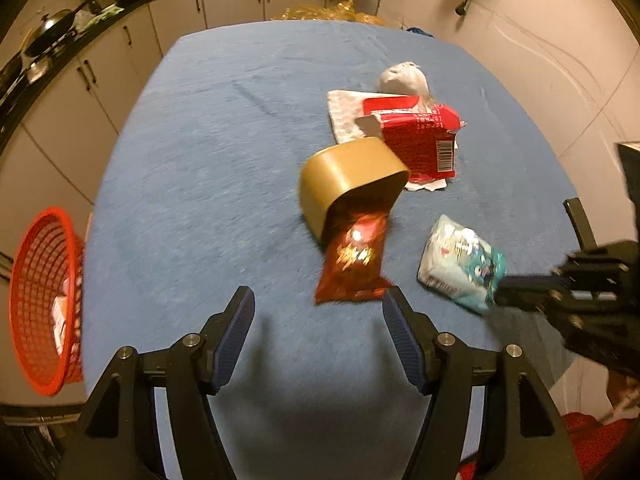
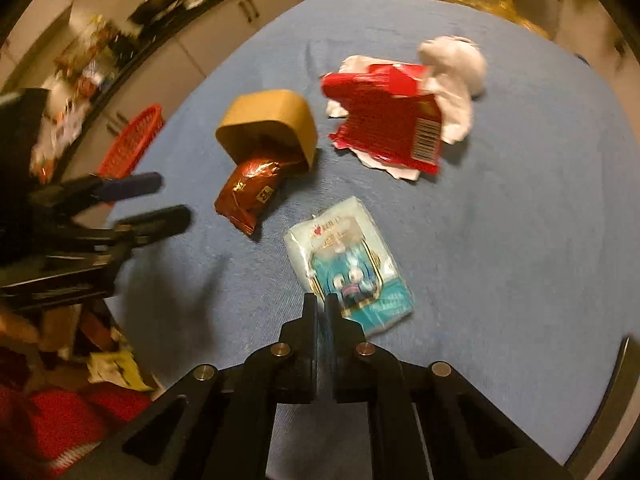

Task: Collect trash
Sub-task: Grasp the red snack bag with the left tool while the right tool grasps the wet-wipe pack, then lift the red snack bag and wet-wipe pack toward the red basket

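Lying partly hidden inside a tipped gold tub (image 1: 352, 176), a dark red snack wrapper (image 1: 352, 264) shows only its lower half; left of the table, a red basket (image 1: 40, 300) is cut by blur. Left gripper (image 1: 318, 312) hovers angled down, fingers apart and empty, while the right gripper (image 2: 320, 304) is clamped on the near edge of a teal packet (image 2: 352, 264).

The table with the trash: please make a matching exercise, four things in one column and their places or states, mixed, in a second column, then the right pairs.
1. gold tub
2. dark red wrapper
3. light blue packet
4. red basket

a. beside the table edge
b. lying on its side
c. pinched at one edge by the right gripper
d. half inside the tub

Pairs: 1-b, 2-d, 3-c, 4-a
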Demonstrator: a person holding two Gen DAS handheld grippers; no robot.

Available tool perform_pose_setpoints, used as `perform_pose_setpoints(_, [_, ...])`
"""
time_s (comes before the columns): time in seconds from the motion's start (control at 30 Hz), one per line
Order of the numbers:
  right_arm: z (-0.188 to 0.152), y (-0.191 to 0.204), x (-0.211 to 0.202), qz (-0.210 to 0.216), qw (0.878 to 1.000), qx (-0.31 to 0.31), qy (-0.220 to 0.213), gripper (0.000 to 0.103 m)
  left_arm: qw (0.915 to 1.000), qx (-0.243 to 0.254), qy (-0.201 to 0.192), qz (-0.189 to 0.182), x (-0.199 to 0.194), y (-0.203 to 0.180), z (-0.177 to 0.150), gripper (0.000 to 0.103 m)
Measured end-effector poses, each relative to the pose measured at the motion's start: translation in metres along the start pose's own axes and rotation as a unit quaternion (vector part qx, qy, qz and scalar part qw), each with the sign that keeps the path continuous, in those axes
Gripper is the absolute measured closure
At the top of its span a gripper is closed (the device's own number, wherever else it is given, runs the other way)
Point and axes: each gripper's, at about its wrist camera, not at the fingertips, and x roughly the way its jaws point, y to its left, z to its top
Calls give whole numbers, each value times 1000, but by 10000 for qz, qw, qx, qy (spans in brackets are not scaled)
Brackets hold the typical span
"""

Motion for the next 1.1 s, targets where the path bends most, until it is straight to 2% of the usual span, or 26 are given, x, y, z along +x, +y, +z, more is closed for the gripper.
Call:
perform_pose_setpoints(0.23, [-15, -13, -31, 75, 9996, 176, -186, 96, 9994, 151, 113, 278, 37, -17, 20, 38])
perform_pose_setpoints(0.27, [-17, -17, -35, 90, 9996, 193, -206, 90, 9994, 144, 131, 296, 41, -18, 21, 41])
perform_pose_setpoints(0.3, [-18, -19, -39, 52, 9995, 186, -247, 81, 9995, 125, 133, 270, 43, -19, 22, 52])
perform_pose_setpoints(0.33, [-17, -14, -38, 30, 9995, 172, -268, 77, 9996, 112, 148, 232, 46, -19, 23, 57])
perform_pose_setpoints(0.37, [-18, -15, -40, 30, 9995, 161, -280, 70, 9992, 158, 79, 361, 46, -22, 22, 68])
perform_pose_setpoints(0.4, [-18, -14, -41, 46, 9995, 144, -286, 64, 9990, 197, 80, 391, 46, -23, 21, 71])
perform_pose_setpoints(0.43, [-19, -14, -41, 46, 9995, 109, -307, 61, 9991, 224, 74, 358, 44, -24, 20, 71])
perform_pose_setpoints(0.5, [-17, -11, -41, 39, 9994, 23, -351, 48, 9994, 184, 73, 268, 40, -23, 15, 72])
perform_pose_setpoints(0.67, [-6, -1, -25, -47, 9991, -330, -274, 31, 9999, 91, 41, 36, 18, -20, -11, 72])
perform_pose_setpoints(0.8, [4, 9, 2, -237, 9974, -681, -91, 31, 9999, 130, -73, 13, 2, -19, -22, 72])
perform_pose_setpoints(1.03, [14, 12, 31, -421, 9953, -867, 98, 31, 9997, -52, -167, 181, -14, -5, -35, 72])
perform_pose_setpoints(1.1, [11, 16, 37, -509, 9941, -943, 192, 43, 9996, -97, -174, 212, -16, 1, -35, 72])
